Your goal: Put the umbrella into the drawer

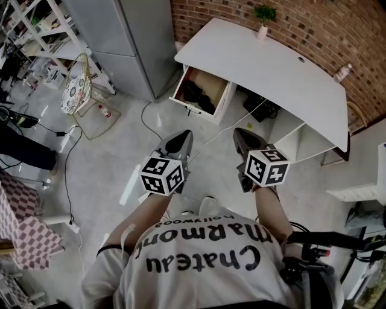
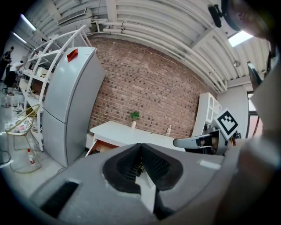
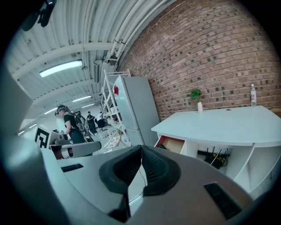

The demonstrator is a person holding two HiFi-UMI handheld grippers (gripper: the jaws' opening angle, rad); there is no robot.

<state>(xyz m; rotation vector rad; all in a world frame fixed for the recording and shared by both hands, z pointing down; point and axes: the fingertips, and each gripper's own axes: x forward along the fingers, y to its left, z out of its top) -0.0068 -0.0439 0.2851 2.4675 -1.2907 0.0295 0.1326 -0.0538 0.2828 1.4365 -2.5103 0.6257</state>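
The white desk (image 1: pixel 271 66) stands ahead with its drawer (image 1: pixel 224 101) pulled open. Dark stuff (image 1: pixel 199 93) lies inside; I cannot tell whether it is the umbrella. Both grippers hover over the floor in front of the desk, well short of the drawer. My left gripper (image 1: pixel 183 136) is shut with nothing between its pads (image 2: pixel 140 148). My right gripper (image 1: pixel 240 133) is also shut and empty, its tips meeting (image 3: pixel 141 149). The drawer shows in the left gripper view (image 2: pixel 102 147) and in the right gripper view (image 3: pixel 172 143).
A grey fridge (image 1: pixel 129 42) stands left of the desk. A wire-frame stand (image 1: pixel 77 90) and cables (image 1: pixel 148 124) are on the floor at left. A potted plant (image 1: pixel 264 15) and a bottle (image 1: pixel 342 72) sit on the desk. People stand far back (image 3: pixel 70 125).
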